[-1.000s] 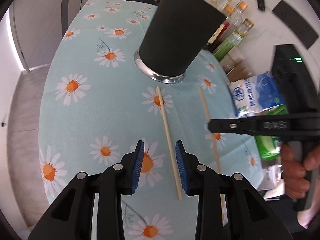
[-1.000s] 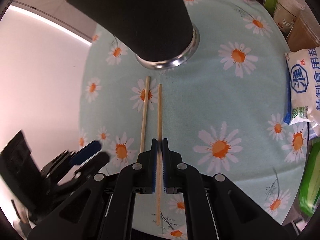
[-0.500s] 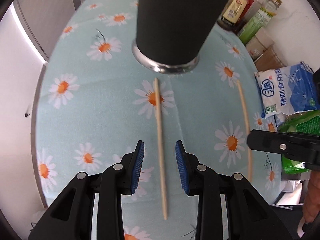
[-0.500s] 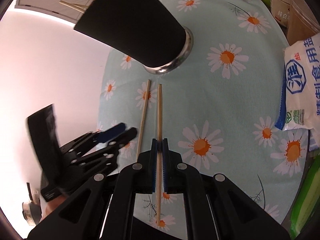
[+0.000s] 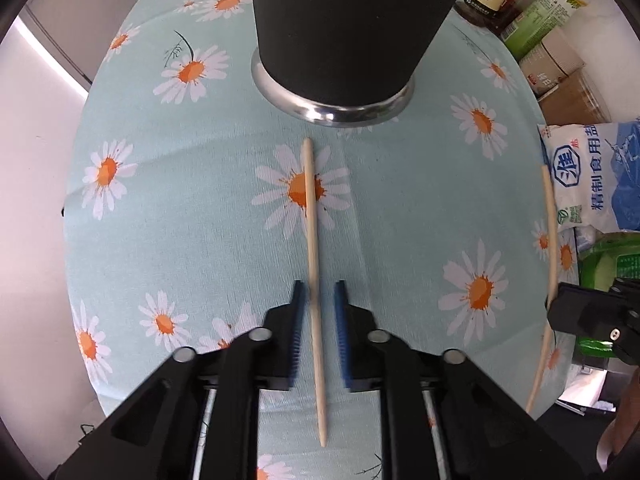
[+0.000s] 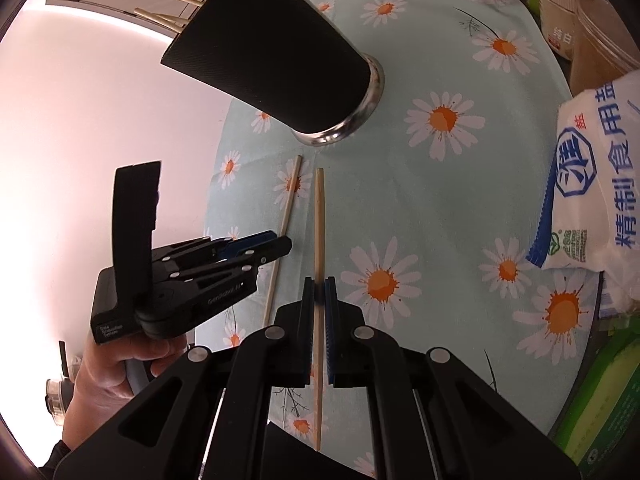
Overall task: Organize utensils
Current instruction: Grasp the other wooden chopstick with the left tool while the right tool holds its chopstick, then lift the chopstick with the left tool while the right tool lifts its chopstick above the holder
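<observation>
Chopstick (image 5: 313, 248) on the desk (image 5: 208, 216) lies lengthwise between the blue pads of the left gripper (image 5: 319, 316); a second ago those pads were spread wide with the stick off toward the right pad, now the jaws are narrowed around it with small gaps either side, not yet clamped; so left is open but closing, stick centred. Black cup (image 5: 344, 28) stands straight ahead past the stick's far tip, nearer in frame than before. At far right the second chopstick (image 5: 549, 216) has risen off the cloth, held by the right gripper (image 5: 554, 308) at the frame edge, salt bag (image 5: 592, 176) behind it.

Right wrist view: right gripper (image 6: 319, 300) is clamped on the second chopstick (image 6: 319, 240), the stick running forward from the pads; it is lifted well above the desk (image 6: 420, 208) compared with a second ago, cup (image 6: 276, 60) ahead-left with other chopsticks poking from its mouth. Left gripper (image 6: 264, 248) sits lower left over the other chopstick (image 6: 286, 212). Judgement: one stick ready for the cup, the other about to be grasped.
</observation>
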Motion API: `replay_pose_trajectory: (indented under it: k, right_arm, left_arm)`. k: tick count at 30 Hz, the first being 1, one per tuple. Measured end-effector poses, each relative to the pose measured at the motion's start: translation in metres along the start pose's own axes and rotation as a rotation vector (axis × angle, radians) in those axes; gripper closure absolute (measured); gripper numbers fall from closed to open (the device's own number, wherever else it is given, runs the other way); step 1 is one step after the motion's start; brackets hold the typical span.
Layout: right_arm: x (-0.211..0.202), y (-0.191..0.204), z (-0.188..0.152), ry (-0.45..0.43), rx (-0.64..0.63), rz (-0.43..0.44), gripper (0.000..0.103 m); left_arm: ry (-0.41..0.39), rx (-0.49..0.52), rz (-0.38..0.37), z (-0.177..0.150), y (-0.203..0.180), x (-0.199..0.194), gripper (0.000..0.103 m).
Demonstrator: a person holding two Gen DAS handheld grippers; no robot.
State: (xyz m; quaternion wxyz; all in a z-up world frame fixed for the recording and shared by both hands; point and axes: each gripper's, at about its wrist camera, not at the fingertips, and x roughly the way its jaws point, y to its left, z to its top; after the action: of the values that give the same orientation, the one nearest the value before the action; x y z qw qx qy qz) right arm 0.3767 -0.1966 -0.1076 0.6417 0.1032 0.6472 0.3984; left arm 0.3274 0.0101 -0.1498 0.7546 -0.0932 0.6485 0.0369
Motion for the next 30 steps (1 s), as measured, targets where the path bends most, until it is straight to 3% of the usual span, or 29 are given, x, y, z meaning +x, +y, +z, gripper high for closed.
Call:
replay_pose_trajectory:
  k: [9,21,30]
  right_arm:
    - [0.012,0.008,0.010,0.020,-0.019,-0.002,0.097]
    - [0.022,0.044,0.021,-0.047,-0.003,-0.047,0.097]
    - [0.030,0.078,0.017,-0.122,0.028,-0.102,0.097]
  left_arm:
    - [0.006,-0.044,-0.059,0.008,0.007,-0.005,0.099]
    - [-0.174,0.005,-0.263,-0.034,0.034,-0.072,0.099]
    - [-0.303,0.101,-0.342,-0.045,0.054,-0.115,0.099]
